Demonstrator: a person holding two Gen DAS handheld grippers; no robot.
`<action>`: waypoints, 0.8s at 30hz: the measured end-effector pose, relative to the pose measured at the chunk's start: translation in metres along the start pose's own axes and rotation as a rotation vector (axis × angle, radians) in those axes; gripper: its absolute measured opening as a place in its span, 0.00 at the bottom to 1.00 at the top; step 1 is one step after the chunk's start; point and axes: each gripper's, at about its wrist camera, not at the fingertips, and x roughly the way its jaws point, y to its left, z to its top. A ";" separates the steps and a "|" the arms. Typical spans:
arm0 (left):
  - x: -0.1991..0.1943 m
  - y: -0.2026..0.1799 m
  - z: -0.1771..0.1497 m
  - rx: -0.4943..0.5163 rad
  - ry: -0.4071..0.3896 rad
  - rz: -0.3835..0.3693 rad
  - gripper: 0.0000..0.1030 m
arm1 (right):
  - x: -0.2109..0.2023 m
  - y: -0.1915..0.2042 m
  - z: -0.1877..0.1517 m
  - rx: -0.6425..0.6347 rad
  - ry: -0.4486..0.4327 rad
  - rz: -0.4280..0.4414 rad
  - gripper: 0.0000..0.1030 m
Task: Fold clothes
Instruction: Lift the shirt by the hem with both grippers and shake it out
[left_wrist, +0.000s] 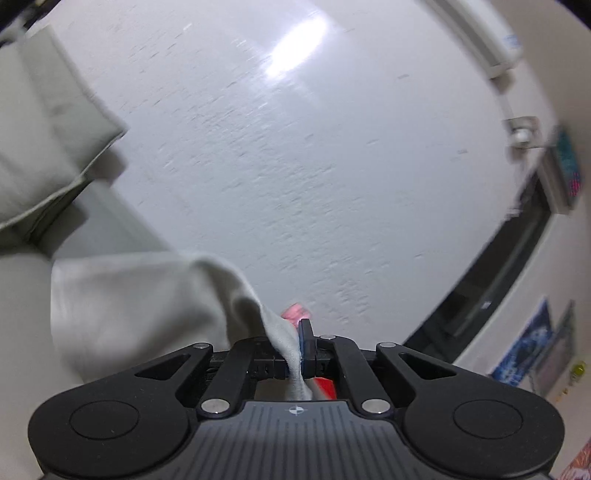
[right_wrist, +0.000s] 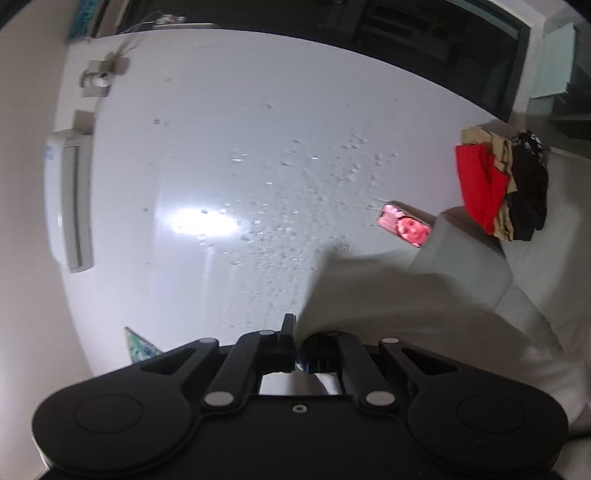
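A pale grey garment (left_wrist: 140, 295) hangs lifted in front of a white wall (left_wrist: 295, 147), stretched between two hand-held grippers, its long axis running roughly level from one to the other. The left gripper (left_wrist: 295, 339) is clamped on one edge; the right gripper (right_wrist: 297, 347) is closed on the other. No fold looks made yet. A pile of red, tan and black clothes (right_wrist: 498, 184) waits on a sofa (right_wrist: 480, 266).

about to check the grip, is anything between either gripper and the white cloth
Nothing visible. The left gripper is shut on an edge of the white cloth, fabric pinched directly between its fingers. The right gripper is shut too, with the cloth running from its fingertips off to the right.
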 end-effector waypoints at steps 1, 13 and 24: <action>-0.008 -0.008 0.002 0.017 -0.030 -0.020 0.02 | -0.009 0.008 -0.001 -0.013 -0.005 0.012 0.03; 0.001 -0.031 0.028 0.138 -0.089 0.022 0.05 | -0.021 0.105 0.022 -0.356 -0.102 0.132 0.03; 0.188 0.071 0.013 0.092 0.235 0.262 0.02 | 0.190 -0.024 0.017 -0.298 0.111 -0.275 0.03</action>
